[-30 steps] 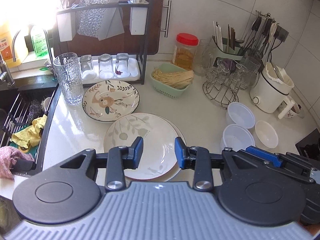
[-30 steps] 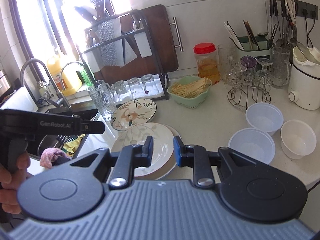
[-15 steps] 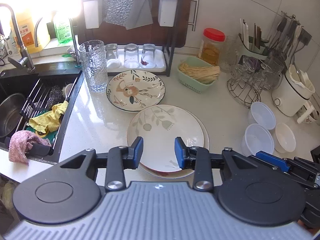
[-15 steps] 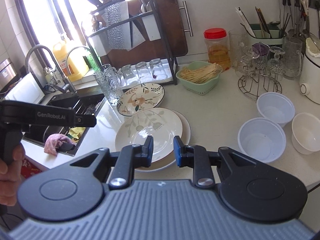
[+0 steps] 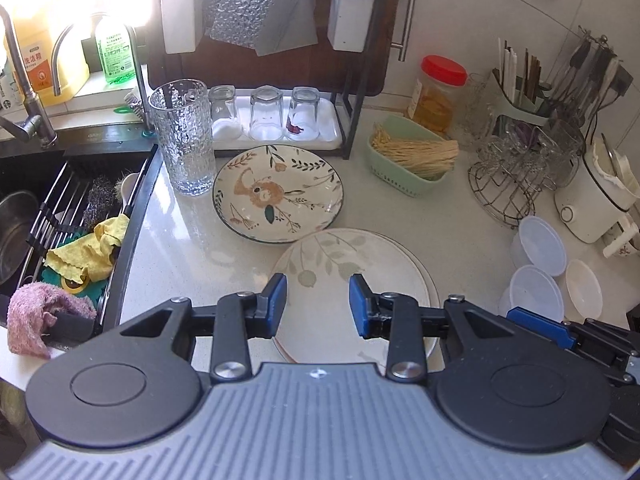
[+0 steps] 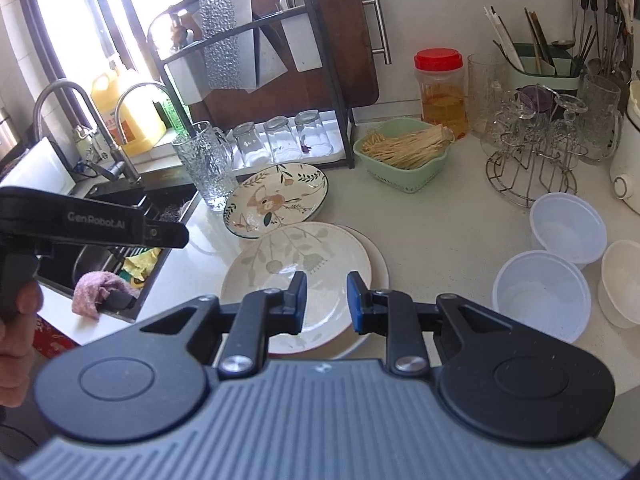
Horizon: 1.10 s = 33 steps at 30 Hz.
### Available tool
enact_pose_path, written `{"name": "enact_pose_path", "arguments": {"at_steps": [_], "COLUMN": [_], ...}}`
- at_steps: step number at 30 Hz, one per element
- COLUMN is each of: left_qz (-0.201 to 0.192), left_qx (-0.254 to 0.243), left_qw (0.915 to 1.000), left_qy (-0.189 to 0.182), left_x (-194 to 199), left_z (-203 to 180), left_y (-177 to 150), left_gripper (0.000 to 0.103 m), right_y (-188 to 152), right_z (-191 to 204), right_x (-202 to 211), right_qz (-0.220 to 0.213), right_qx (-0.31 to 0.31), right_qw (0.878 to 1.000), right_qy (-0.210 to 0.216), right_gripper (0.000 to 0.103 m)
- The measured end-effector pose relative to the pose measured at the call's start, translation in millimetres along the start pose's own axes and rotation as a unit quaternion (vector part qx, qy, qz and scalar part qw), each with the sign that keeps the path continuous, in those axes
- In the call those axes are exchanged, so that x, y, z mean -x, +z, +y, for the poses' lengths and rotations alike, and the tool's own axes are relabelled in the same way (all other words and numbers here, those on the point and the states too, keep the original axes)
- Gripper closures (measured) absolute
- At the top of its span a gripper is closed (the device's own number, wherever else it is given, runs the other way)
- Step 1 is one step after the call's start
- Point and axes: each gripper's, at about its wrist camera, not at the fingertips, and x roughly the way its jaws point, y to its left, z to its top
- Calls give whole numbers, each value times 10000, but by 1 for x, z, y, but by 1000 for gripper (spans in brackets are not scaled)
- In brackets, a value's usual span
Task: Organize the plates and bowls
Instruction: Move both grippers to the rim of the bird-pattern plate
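Both wrist views have slid sideways and a little lower since a second ago, so the sink point(image 5: 48, 216) now fills the left of the left view and the plates sit nearer the middle. Neither tong grips anything: the left gripper point(image 5: 318, 304) hangs with its jaws parted over the pale leaf plate point(image 5: 348, 264), the right gripper point(image 6: 326, 300) with a narrower gap over the same plate, nothing between the pads of either. Judging by the layout, the tidying has hardly begun or is only part done: the leaf plate already lies on a second plain plate point(image 6: 378, 264), whose rim shows at the right, while the flowered plate point(image 5: 278, 192) lies alone just behind it beside the tall glass point(image 5: 182, 136). Two translucent bowls point(image 6: 542, 294) and a small white bowl point(image 6: 622, 282) stand loose, unstacked, well to the right. How many plates are in the pile cannot be told; its near edge is hidden behind the gripper bodies, and the window glare washes out the far left corner
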Motion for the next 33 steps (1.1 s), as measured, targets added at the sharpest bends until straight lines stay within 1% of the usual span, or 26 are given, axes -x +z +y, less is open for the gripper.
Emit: {"name": "enact_pose_path", "arguments": {"at_steps": [3, 6, 11, 18, 20, 22, 26, 27, 28, 29, 31, 33], "left_qz": [23, 86, 60, 168, 210, 253, 320, 323, 330, 343, 384, 427], "left_qx": [-27, -1, -307, -228, -257, -297, -306, -301, -304, -318, -328, -270], "left_qw": [10000, 10000, 9995, 9995, 9992, 9990, 9988, 9989, 9989, 9988, 9986, 9985], "left_qy": [-13, -32, 62, -113, -212, -219, -186, -175, -167, -169, -172, -211], "left_x": [-9, -22, -42, -76, -86, -96, -110, -114, -117, -120, -128, -133], "left_z": [10, 21, 35, 57, 60, 63, 71, 73, 75, 77, 82, 88], "left_y": [11, 21, 37, 58, 62, 64, 67, 68, 68, 68, 67, 65], "left_gripper": [65, 65, 65, 64, 59, 56, 41, 39, 35, 34, 34, 34], "right_y": [6, 12, 23, 33, 35, 36, 40, 41, 43, 44, 46, 49], "right_z": [4, 8, 10, 8, 6, 5, 3, 3, 3, 2, 0, -2], "right_x": [-12, -28, -48, -76, -86, -94, -111, -114, -120, -124, -132, -138], "right_qz": [32, 109, 167, 286, 340, 364, 440, 468, 519, 542, 573, 595], "right_qx": [29, 53, -85, -253, -344, -377, -464, -471, -479, -497, -580, -627], "right_qw": [10000, 9999, 9997, 9989, 9983, 9978, 9968, 9966, 9963, 9961, 9955, 9950], "right_qy": [32, -58, -136, -289, -322, -400, -471, -488, -495, -482, -476, -490], "right_gripper": [78, 78, 78, 77, 77, 76, 76, 76, 74, 72, 57, 50]}}
